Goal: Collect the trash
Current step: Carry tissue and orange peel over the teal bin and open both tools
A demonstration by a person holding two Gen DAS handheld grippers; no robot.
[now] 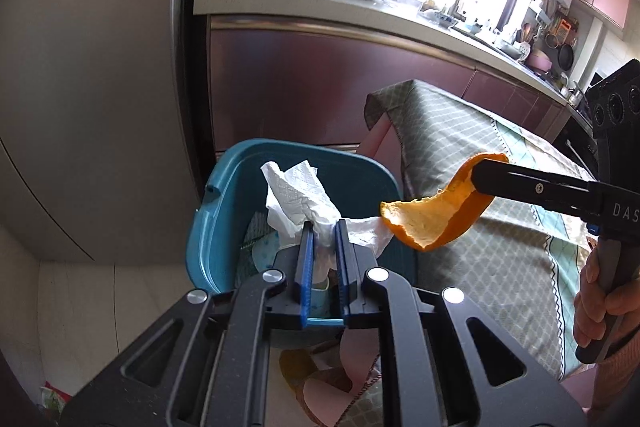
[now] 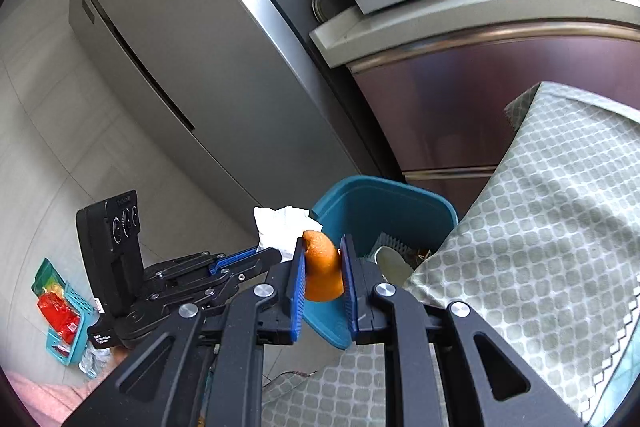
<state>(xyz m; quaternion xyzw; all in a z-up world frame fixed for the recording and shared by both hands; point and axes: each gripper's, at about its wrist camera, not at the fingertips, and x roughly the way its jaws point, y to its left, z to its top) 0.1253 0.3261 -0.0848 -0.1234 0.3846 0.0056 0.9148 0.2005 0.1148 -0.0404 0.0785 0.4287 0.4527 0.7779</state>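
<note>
Your left hand-held gripper (image 1: 324, 227) is nearly closed, pinching a crumpled white paper tissue (image 1: 298, 201) over the open teal plastic bin (image 1: 216, 227) on the floor. Your right hand-held gripper (image 2: 323, 247) is likewise clamped narrow on a curled piece of orange peel (image 2: 322, 269), at the tissue's 3 o'clock, near the bin's rim. The bench under a green patterned cloth (image 1: 460, 147) sits at the bin's 3 o'clock.

text: "DAS" | on: right tongs (image 1: 486, 169) arm — rest cut off
</note>
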